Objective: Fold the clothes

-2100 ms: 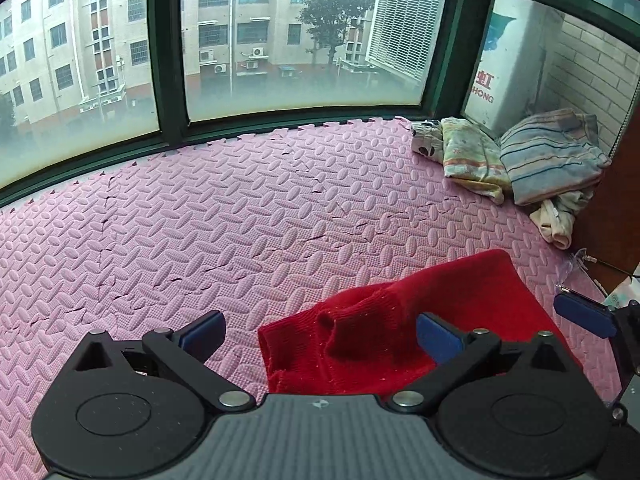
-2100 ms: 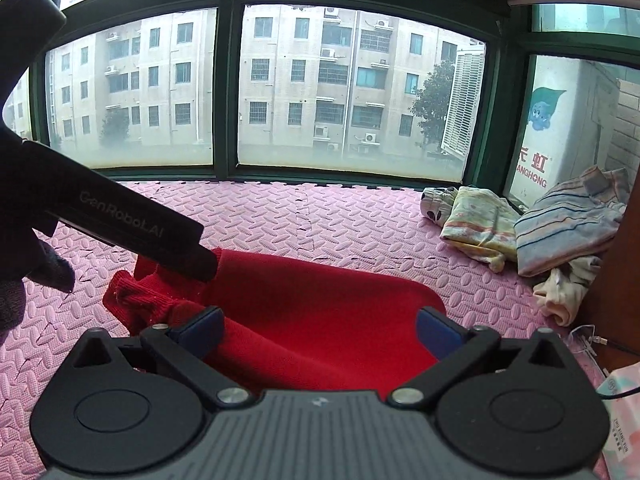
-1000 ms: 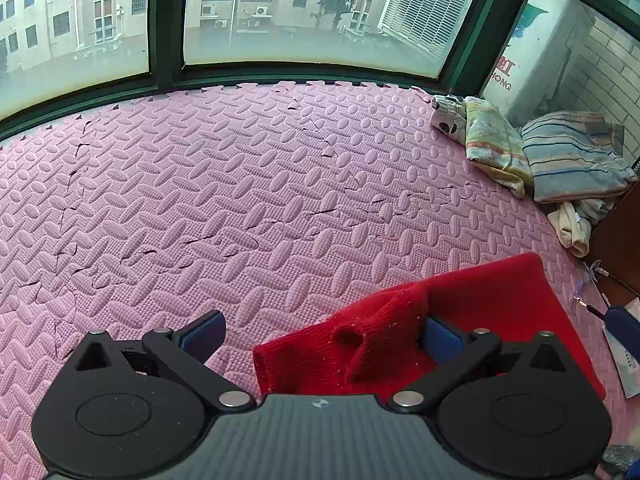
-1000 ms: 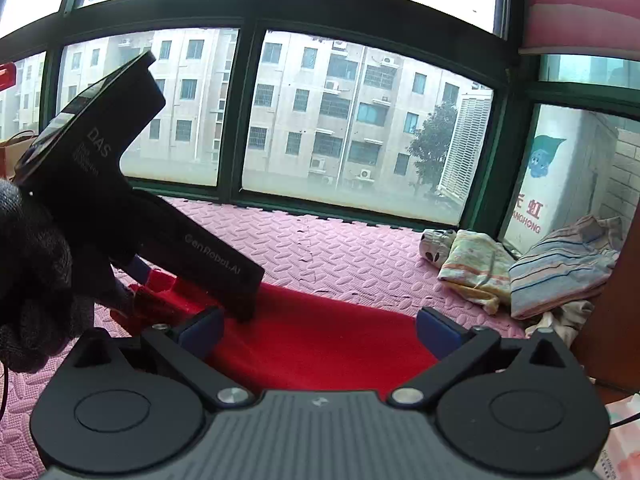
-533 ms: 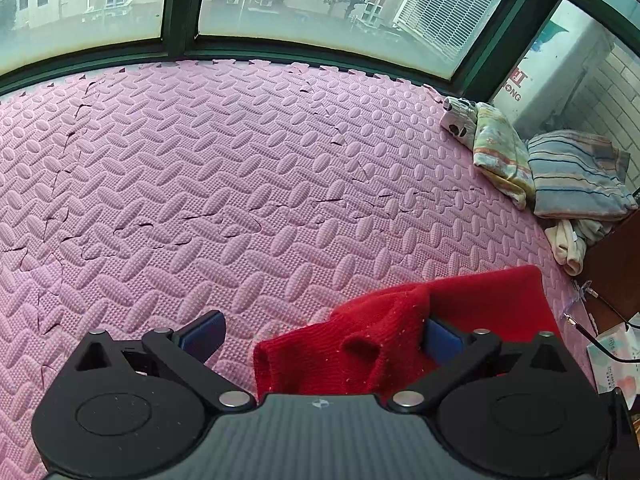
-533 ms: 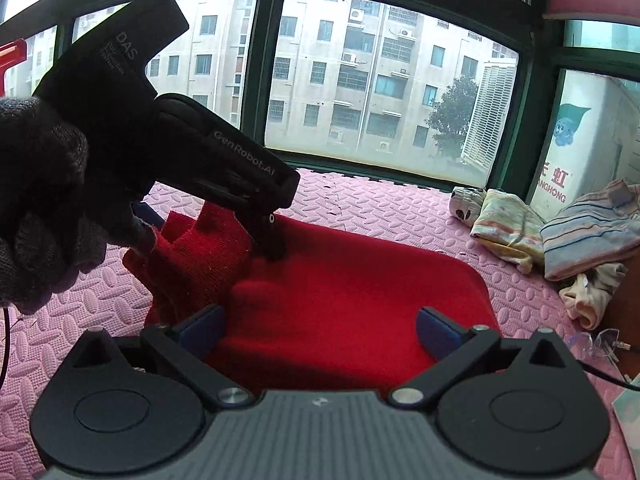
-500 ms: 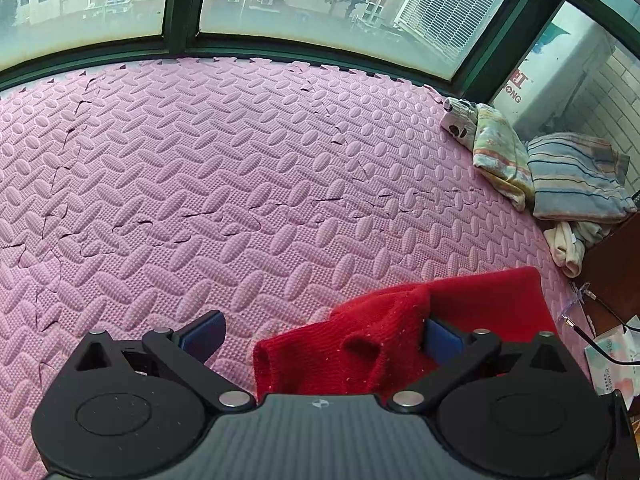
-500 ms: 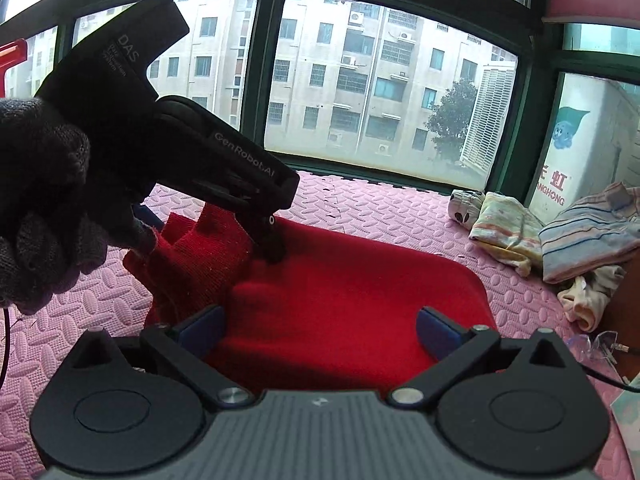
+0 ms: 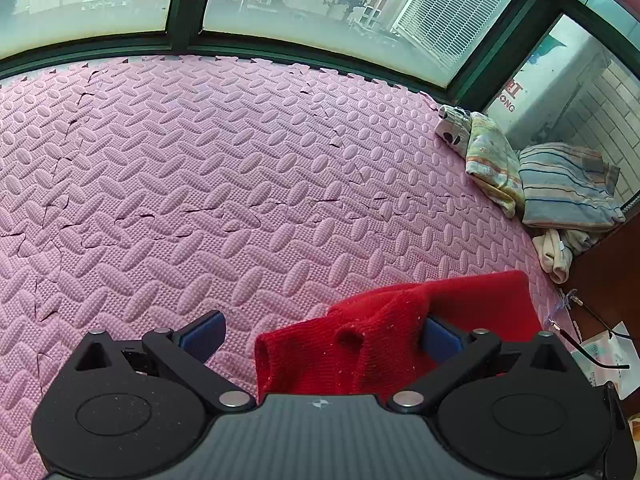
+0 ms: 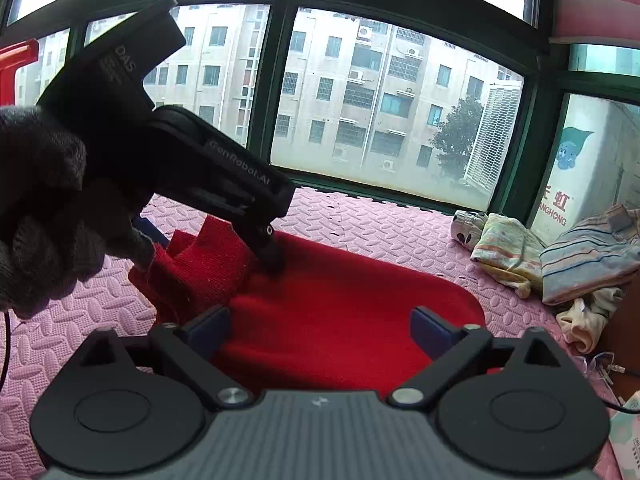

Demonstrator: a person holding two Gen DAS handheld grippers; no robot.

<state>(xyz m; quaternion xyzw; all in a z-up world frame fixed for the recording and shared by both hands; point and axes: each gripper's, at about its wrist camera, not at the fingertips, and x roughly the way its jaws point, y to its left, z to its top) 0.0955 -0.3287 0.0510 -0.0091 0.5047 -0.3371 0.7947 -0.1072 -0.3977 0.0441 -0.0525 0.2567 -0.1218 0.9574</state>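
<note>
- Since the earlier frames, the left gripper (image 9: 320, 338) has been tipped further down over the mat, and the bunched end of the red knitted garment (image 10: 340, 312) has been drawn in between its fingers; the right gripper (image 10: 320, 330) has been kept almost in place.
- Red knitted garment: laid on the pink interlocking foam mat (image 9: 240, 184), near its right-hand side; main body spread flat, one end (a sleeve or collar, it cannot be told which) gathered into a raised bunch (image 9: 360, 344).
- Left gripper: jaws stand wide apart, not gripping. Its right blue pad (image 9: 438, 338) is tucked against the raised bunch; the left pad (image 9: 204, 334) is over bare mat. Judged to be propping the bunch so that it can be turned over the flat part.
- Gloved hand (image 10: 44, 208): seen in the right wrist view, holding the left gripper's black handle, angled steeply down onto the cloth.
- Right gripper: jaws are closing from wide, with flat red cloth lying between the pads but not yet pinched. Judged to be placed at the near edge to take a hold for the fold.
- Pile of striped and patterned clothes (image 9: 540, 184): heaped by the wall at the mat's far right, well apart from the red garment; judged to be awaiting or past folding, which cannot be told.
- Green-framed window (image 10: 276, 92): bounds the mat's far edge.
</note>
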